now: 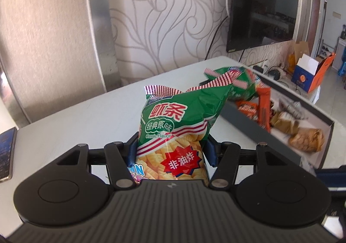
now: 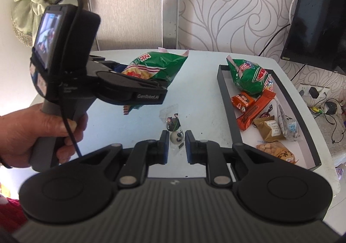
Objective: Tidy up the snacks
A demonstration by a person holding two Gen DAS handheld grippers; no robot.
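Right wrist view: tray (image 2: pixel 225 91) near the table's right edge partly filled; left gripper (image 2: pixel 138 74) clamps a green bag (image 2: pixel 160 63).
Right gripper (image 2: pixel 176 145), nearly closed, seems empty; small packet (image 2: pixel 173 123) remains on the table.

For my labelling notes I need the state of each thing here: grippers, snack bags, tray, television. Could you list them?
left gripper: jaws shut on the green chip bag
green chip bag: sealed, held in the air
right gripper: jaws shut; grip on the small clear packet unclear
second green bag: lying in the tray
tray: open, partly filled with snacks
television: screen dark
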